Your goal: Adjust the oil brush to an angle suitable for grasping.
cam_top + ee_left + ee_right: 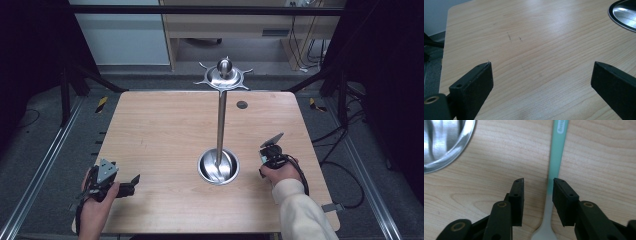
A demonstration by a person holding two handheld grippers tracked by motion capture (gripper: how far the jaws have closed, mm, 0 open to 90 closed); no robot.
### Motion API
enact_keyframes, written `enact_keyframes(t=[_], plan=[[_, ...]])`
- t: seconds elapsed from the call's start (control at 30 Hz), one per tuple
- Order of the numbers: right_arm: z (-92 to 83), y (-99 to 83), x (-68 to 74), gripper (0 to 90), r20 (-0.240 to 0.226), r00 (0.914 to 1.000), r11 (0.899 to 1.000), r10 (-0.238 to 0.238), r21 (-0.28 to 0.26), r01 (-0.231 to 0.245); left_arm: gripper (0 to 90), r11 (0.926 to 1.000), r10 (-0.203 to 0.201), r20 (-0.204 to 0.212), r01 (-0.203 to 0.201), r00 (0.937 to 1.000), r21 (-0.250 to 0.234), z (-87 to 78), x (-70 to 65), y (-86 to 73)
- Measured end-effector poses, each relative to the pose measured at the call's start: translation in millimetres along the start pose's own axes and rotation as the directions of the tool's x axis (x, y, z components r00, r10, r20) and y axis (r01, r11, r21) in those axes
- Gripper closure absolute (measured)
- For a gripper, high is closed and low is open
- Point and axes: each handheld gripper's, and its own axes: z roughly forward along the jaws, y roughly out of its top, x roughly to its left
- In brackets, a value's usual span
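The right gripper (537, 192) hangs over the mint-and-white spoon (554, 170), jaws narrowed but seemingly not yet pinching its handle, which runs straight ahead between them, while the distant left gripper (541, 77) stands spread over bare table (536, 37).

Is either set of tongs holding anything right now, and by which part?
Nothing is held yet. The right tongs straddle the neck of the mint-green and white plastic spoon, pads not pressing. The left tongs stand open over bare table.

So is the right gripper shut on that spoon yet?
Not yet: the right gripper straddles the spoon handle, with a gap visible at the left jaw; the spoon lies flat on the table.
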Motion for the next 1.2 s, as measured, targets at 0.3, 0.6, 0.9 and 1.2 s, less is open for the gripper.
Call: enact_keyframes(t=[0.3,0.6,0.9,1.2], plan=[[4.9,-1.6,-8.0,68.3,0.001,0.9994,0.999,0.034,0.028,-0.034,3.8,1.0000,0.007,0.003,-0.007,1.0000,0.001,0.5,-0.9,0.4],[6.1,-2.0,-13.5,73.0,-0.019,0.9985,0.998,0.051,0.043,-0.051,3.9,1.0000,0.007,0.005,-0.007,1.0000,0.000,0.6,-0.7,0.6],[10.5,-1.8,-13.8,76.6,-0.007,0.9987,0.998,0.050,0.050,-0.049,4.1,1.0000,0.008,0.008,-0.008,0.9999,0.003,0.8,-0.9,0.4],[12.7,-1.1,-14.4,81.1,0.010,0.9982,0.997,0.059,0.058,-0.059,4.1,1.0000,0.009,0.009,-0.009,0.9999,0.002,0.9,-1.0,0.4]])
